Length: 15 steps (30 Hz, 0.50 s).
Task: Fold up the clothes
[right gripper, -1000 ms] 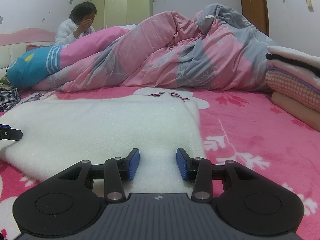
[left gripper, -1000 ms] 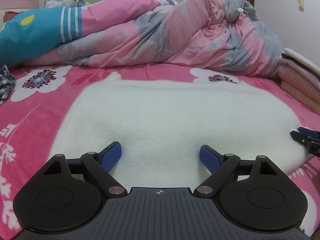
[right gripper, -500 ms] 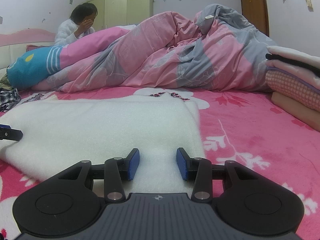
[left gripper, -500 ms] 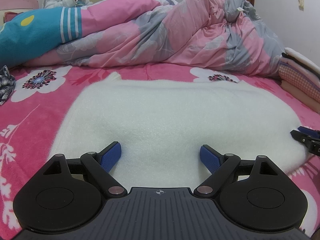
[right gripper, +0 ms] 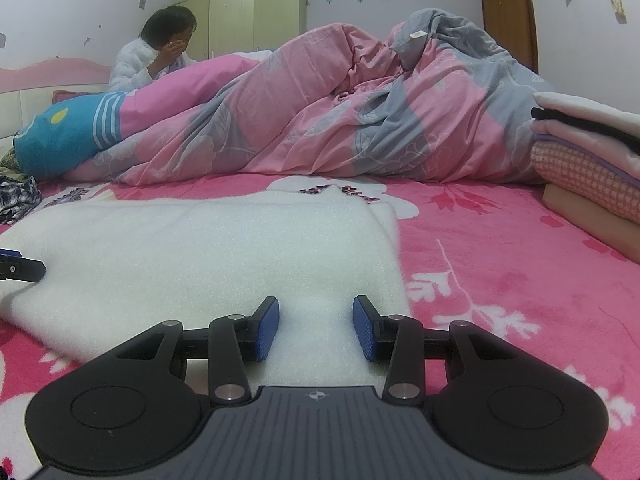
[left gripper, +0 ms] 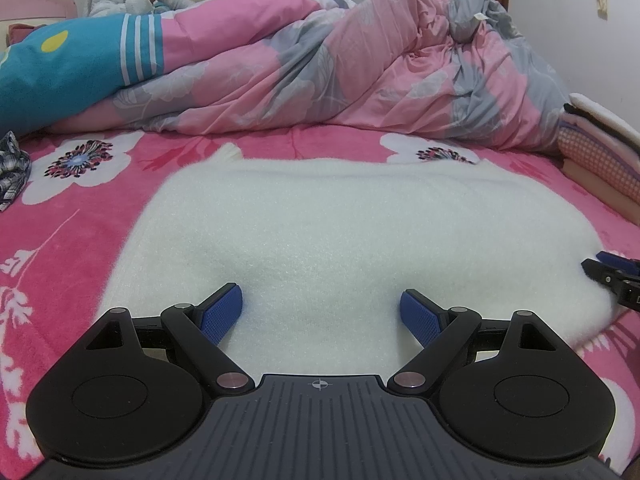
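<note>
Left wrist view: the left tongs (left gripper: 321, 307) stood spread wide, empty, over the near edge of the white fleece garment (left gripper: 352, 236) lying flat on the pink floral bed (left gripper: 80, 216). The right tongs (right gripper: 316, 328) stood partly spread, pinching nothing, over its near right corner. Beyond lay a rumpled pink-grey quilt (right gripper: 340, 108); behind it sat a person (right gripper: 160, 52).

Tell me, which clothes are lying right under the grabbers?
The fluffy white garment, spread flat. The folded stack sits off right, and the checked cloth lies crumpled far left.
</note>
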Motion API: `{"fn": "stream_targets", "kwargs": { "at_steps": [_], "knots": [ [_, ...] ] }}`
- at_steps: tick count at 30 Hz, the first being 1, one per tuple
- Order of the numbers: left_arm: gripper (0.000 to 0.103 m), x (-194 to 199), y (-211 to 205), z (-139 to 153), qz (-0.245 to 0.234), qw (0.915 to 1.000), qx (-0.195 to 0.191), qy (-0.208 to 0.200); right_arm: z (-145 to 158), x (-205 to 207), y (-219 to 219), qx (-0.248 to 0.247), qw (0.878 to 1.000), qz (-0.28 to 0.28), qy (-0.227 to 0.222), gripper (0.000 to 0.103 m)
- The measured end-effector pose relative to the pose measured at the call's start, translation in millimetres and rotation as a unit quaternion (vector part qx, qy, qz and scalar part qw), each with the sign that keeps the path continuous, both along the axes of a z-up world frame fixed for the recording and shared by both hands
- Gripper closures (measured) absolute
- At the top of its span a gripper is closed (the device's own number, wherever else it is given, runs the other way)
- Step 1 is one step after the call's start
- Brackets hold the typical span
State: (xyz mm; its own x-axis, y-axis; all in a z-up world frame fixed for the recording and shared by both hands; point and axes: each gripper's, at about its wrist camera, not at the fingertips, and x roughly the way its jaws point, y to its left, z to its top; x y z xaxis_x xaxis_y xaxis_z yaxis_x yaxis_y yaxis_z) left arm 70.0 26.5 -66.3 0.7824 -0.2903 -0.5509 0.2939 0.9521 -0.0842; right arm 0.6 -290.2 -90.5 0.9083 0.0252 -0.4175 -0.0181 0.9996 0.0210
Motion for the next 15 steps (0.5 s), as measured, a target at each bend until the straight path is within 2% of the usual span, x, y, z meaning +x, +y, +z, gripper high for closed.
{"fn": "stream_targets", "kwargs": {
  "at_steps": [15],
  "knots": [
    [0.015,7.3,-5.5,7.5,0.009,0.999,0.019,0.04,4.7,1.8,-2.5,0.005,1.0,0.005,0.01,0.06]
  ]
}}
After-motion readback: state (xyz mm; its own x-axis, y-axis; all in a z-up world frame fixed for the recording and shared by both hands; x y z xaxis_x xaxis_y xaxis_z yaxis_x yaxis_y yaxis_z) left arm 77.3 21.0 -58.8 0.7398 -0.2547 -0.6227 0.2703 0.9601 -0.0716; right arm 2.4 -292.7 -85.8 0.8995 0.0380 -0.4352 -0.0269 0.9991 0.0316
